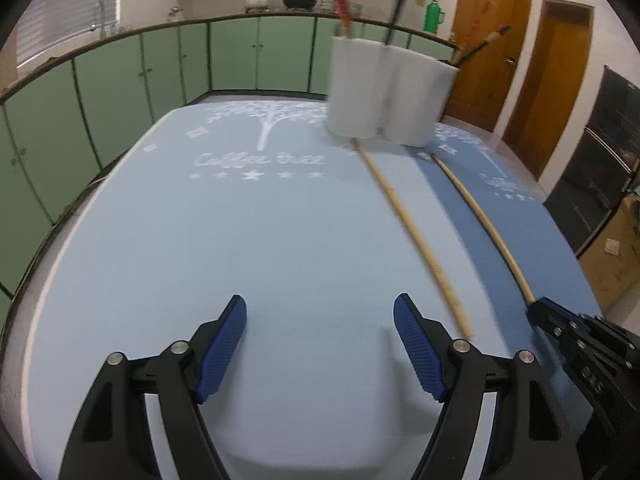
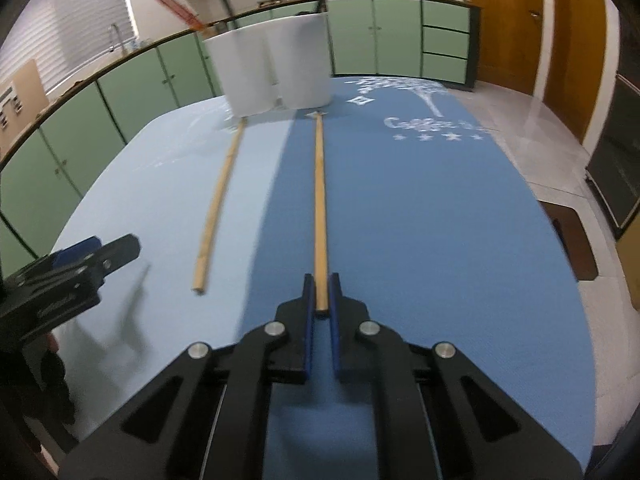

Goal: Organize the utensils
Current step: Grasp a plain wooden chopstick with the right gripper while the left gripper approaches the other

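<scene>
Low in the right wrist frame, the right gripper (image 2: 321, 294) clenches a slim bamboo chopstick (image 2: 319, 184) lying on dark-blue cloth (image 2: 440, 220), pointing at the white holder (image 2: 272, 68). The left gripper (image 1: 320, 320) gapes empty; a second chopstick (image 1: 412, 232) lies beside.

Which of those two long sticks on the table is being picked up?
Find the white holder at the table's far end; two pale sticks run from it toward you. The gripped stick lies on the darker blue mat, its near end pinched in the right tool. The other stick lies free on the lighter mat.
</scene>
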Available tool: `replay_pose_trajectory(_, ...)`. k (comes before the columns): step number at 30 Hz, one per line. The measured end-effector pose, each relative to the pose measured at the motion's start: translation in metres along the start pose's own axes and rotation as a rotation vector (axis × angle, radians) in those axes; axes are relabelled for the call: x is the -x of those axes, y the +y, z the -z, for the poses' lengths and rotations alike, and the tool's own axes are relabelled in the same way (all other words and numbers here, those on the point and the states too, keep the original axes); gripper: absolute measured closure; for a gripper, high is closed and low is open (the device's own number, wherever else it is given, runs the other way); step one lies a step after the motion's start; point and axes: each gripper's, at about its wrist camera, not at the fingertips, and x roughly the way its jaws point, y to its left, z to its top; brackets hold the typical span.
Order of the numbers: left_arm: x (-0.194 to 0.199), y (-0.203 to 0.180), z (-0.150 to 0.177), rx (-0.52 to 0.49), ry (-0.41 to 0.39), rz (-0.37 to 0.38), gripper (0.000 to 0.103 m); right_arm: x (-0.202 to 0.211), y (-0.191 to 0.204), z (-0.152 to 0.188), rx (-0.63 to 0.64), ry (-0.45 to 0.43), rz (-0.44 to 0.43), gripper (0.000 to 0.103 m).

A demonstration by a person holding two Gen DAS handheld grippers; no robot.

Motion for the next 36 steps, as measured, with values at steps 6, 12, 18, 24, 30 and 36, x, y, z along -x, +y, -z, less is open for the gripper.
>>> replay_pose_trajectory(6,-0.005,-0.028,0.002,-0.027,0.015,0.047,0.029,-0.002,-0.022,-0.006,-0.021,-0.001,0.017,0.097)
replay_pose_trajectory(12,-0.009,-0.049,0.001,-0.053,0.021,0.07,0.029,-0.009,-0.03,-0.011,-0.029,0.008,0.002,0.097)
replay_pose_trajectory(18,-0.018,-0.06,0.003,-0.08,0.048,0.037,0.033,-0.008,-0.034,-0.01,-0.041,0.008,-0.017,0.097)
replay_pose_trajectory(24,-0.014,-0.051,0.004,-0.055,0.04,-0.012,0.07,-0.006,-0.031,-0.009,-0.029,0.006,-0.033,0.097)
replay_pose_trajectory(30,-0.008,-0.034,0.008,-0.024,0.035,-0.016,0.095,-0.004,-0.022,-0.007,0.001,0.009,-0.04,0.097)
replay_pose_trajectory(36,0.004,-0.024,0.016,-0.006,0.016,-0.049,0.095,-0.002,-0.008,-0.003,0.046,0.014,-0.046,0.097)
